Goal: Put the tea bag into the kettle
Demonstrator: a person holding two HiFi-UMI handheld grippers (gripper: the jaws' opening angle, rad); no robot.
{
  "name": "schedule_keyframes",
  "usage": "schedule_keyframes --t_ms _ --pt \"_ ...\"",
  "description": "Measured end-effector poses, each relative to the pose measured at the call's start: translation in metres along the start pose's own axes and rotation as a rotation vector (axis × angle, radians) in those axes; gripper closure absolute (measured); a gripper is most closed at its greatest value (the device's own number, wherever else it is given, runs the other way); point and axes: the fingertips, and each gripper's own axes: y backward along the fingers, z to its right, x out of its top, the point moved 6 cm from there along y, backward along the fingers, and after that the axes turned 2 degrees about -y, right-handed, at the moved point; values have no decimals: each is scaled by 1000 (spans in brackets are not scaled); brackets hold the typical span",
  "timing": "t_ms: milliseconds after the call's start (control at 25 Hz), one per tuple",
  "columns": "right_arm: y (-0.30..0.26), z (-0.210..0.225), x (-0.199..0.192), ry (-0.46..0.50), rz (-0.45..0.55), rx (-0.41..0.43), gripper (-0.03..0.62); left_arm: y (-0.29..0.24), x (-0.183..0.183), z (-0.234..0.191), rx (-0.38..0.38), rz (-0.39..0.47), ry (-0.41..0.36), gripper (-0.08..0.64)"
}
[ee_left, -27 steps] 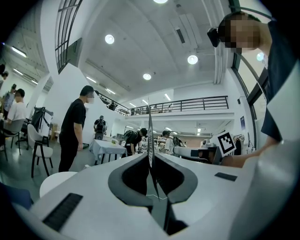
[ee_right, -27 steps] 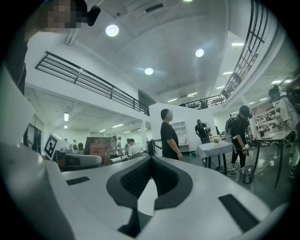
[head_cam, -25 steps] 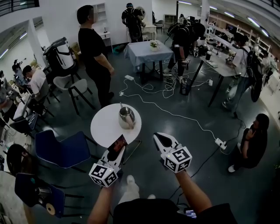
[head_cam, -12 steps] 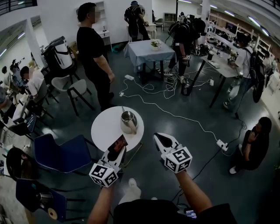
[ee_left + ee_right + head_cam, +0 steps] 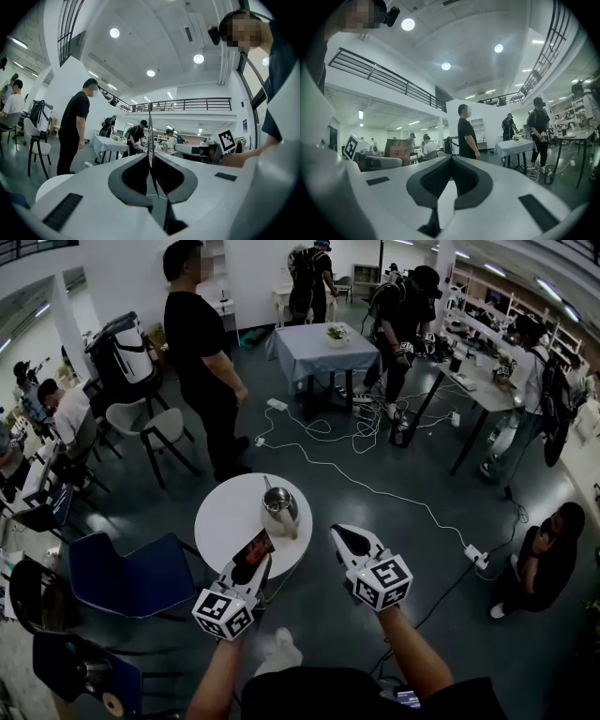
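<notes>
A metal kettle [image 5: 279,507] stands near the right side of the round white table [image 5: 223,521]. My left gripper [image 5: 253,559] is shut on the tea bag [image 5: 255,546], a reddish-brown packet held over the table's near edge, short of the kettle. In the left gripper view the tea bag [image 5: 150,133] shows edge-on as a thin sheet pinched between the closed jaws of the left gripper [image 5: 151,157]. My right gripper [image 5: 339,534] hovers over the floor to the right of the table, shut and empty. In the right gripper view its jaws [image 5: 451,161] meet with nothing between them.
A blue chair [image 5: 131,573] stands left of the table. A person in black [image 5: 202,352] stands just beyond it. White cables [image 5: 375,486] and a power strip [image 5: 473,555] lie on the floor to the right. A cloth-covered table [image 5: 323,348] is farther back, with a person crouching [image 5: 548,559] at the right.
The table and kettle have slid slightly lower and nearer in the head view. Both grippers keep their pose, the left still holding the tea bag. People at the back have shifted.
</notes>
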Motion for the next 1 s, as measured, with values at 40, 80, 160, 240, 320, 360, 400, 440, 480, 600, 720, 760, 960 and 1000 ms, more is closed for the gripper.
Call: schedule_keyframes --t_ms 40,80,160,240,320,360,400,440,480,600,720,760,960,1000 --pt "-6 2 2 2 -2 -1 575 -4 1 -5 -2 -3 0 522" --pt "-11 3 4 5 -4 -1 575 -7 3 -10 -5 -4 0 522" --pt "-21 5 8 14 -12 -1 575 -13 8 -19 -10 -5 3 522" --pt "-30 5 12 20 -21 -5 575 -16 13 -28 -14 -2 8 522" --pt "-40 6 17 22 -23 -10 575 -20 18 -38 -20 0 11 522" --pt "-46 6 18 23 -23 -13 575 -21 20 -43 -22 0 12 522" --pt "-51 6 18 24 -23 -15 575 -23 21 -48 -25 1 13 522" --pt "-55 7 18 25 -23 -17 575 -25 20 -53 -27 1 14 522" --pt "-60 8 17 26 -24 -19 575 -27 20 -58 -28 1 17 522" --pt "-74 11 17 34 -32 -21 575 -33 19 -71 -37 0 23 522" --pt "-89 12 19 39 -37 -24 575 -38 21 -85 -47 -1 27 522" --pt "-95 11 19 39 -37 -27 575 -39 22 -91 -50 -1 28 522" --pt "-127 7 24 52 -36 -33 575 -42 30 -122 -65 0 28 522" --pt "-132 6 26 57 -34 -35 575 -43 32 -127 -70 -1 27 522"
